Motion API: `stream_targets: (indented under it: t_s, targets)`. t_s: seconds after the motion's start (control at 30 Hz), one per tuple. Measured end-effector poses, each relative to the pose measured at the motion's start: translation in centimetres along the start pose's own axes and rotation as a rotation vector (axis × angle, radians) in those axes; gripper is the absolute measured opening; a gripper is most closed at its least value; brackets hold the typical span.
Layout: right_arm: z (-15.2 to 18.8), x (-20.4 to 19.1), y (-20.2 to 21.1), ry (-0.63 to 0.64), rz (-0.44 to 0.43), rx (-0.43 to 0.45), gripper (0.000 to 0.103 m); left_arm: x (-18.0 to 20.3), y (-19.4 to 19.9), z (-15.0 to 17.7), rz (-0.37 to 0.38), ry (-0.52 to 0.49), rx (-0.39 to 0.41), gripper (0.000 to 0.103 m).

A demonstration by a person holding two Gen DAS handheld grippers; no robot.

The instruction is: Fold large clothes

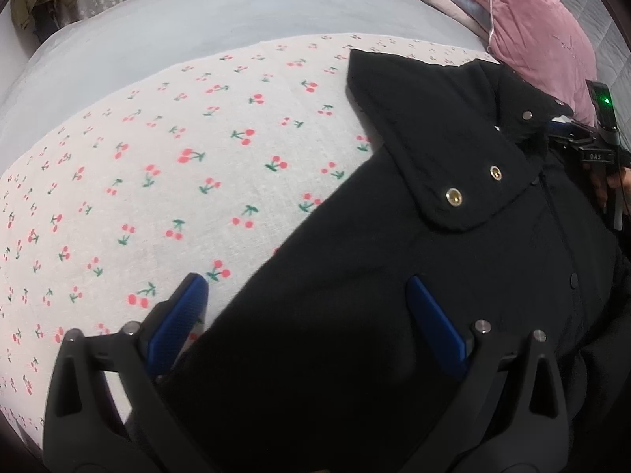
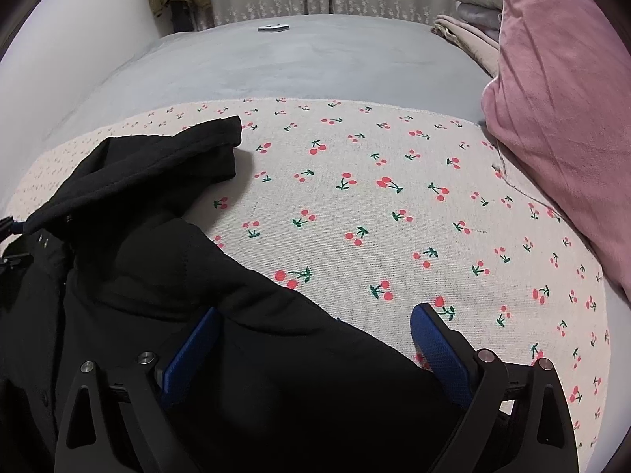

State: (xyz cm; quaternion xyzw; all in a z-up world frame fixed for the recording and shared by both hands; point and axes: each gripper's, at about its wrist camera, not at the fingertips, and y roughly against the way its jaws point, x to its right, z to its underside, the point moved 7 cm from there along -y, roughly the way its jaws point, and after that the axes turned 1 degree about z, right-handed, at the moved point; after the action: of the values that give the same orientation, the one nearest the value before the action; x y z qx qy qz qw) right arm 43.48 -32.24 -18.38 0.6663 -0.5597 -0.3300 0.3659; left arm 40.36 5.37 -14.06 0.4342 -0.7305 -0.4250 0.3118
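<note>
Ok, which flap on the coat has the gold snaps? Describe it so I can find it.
Start from the cherry-print sheet on the bed; the black coat lies across it. Near the coat's collar end, a rounded flap lies over the body. It alone carries two gold snaps; the fasteners around it are dark or silver.
</note>
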Motion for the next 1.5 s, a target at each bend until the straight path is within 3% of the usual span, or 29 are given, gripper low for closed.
stream_targets:
  t_s: [0.3, 0.37, 0.4, 0.43, 0.47, 0.5, 0.57, 0.67, 0.77, 0.87, 0.9, 0.97, 1.03, 1.1, 1.17, 1.23, 1.3, 1.37, 1.43, 1.5]
  targets:
    - [-0.5, 0.3, 0.0, 0.020, -0.036, 0.020, 0.097, -1.7, 0.2, 0.3, 0.024, 0.001, 0.047, 0.100]
    - [-0.7, 0.1, -0.1, 0.009, -0.051, 0.032, 0.089, -0.6, 0.4, 0.2, 0.052, -0.013, 0.058, 0.088]
    - [-0.8, -0.3, 0.0, 0.008, -0.066, 0.043, 0.083, 0.0, 0.6, 0.3, 0.066, -0.022, 0.066, 0.068]
    - [-0.8, -0.8, 0.2, 0.008, -0.090, 0.054, 0.065, 0.8, 0.8, 0.2, 0.077, -0.024, 0.071, 0.050]
    - [-0.8, -1.3, 0.4, 0.007, -0.114, 0.058, 0.042, 1.3, 0.9, 0.2, 0.064, -0.019, 0.071, 0.041]
    - [-0.8, -1.8, 0.8, 0.010, -0.117, 0.062, 0.033, 1.9, 1.2, 0.4, 0.050, -0.019, 0.084, 0.016]
    - [-0.8, -2.6, 1.6, 0.037, -0.052, 0.093, 0.011, 2.9, 2.0, 0.4, -0.020, -0.029, 0.136, 0.013]
    - [-1.0, -3.3, 3.5, 0.045, 0.043, 0.170, 0.006, 3.9, 3.2, -0.7, -0.105, -0.041, 0.207, 0.011]
    - [-2.5, -3.4, 6.6, 0.041, 0.150, 0.294, 0.002, 4.3, 5.2, -3.1, -0.114, -0.027, 0.307, 0.011]
    - [-4.7, -1.8, 10.0, 0.014, 0.327, 0.421, 0.000, 4.9, 6.4, -6.1, -0.145, -0.050, 0.397, 0.011]
    - [-5.5, -0.8, 10.4, -0.030, 0.308, 0.421, 0.000, 5.0, 6.4, -6.7, -0.156, -0.055, 0.413, 0.011]
    - [-6.1, 0.9, 10.2, -0.112, 0.242, 0.399, 0.000, 3.9, 4.5, -8.2, -0.225, -0.025, 0.380, 0.006]
    - [-5.9, 1.9, 9.4, -0.164, 0.204, 0.376, 0.002, 1.8, 0.9, -8.0, -0.245, 0.036, 0.211, 0.004]
    - [-5.1, 2.4, 8.0, -0.198, 0.165, 0.308, 0.004, -0.6, -2.1, -6.7, -0.319, 0.110, 0.073, 0.005]
    - [-3.6, 2.7, 6.4, -0.203, 0.127, 0.233, 0.009, -1.3, -1.4, -5.9, -0.274, 0.150, 0.106, 0.011]
    - [-2.4, 2.6, 5.8, -0.182, 0.126, 0.176, 0.011, -2.1, 0.8, -4.9, -0.229, 0.203, 0.132, 0.048]
    - [-1.2, 1.9, 6.2, -0.165, 0.133, 0.155, 0.015, -2.9, 3.4, -4.0, -0.238, 0.224, 0.171, 0.066]
    - [-0.2, 1.1, 7.5, -0.175, 0.110, 0.155, 0.028, -3.4, 6.1, -2.8, -0.240, 0.233, 0.188, 0.067]
    - [0.6, 0.0, 9.4, -0.196, 0.066, 0.173, 0.036, -3.8, 9.0, -1.1, -0.251, 0.237, 0.175, 0.076]
    - [1.3, -1.3, 11.9, -0.215, 0.036, 0.192, 0.054, -4.3, 11.7, 0.6, -0.280, 0.244, 0.182, 0.080]
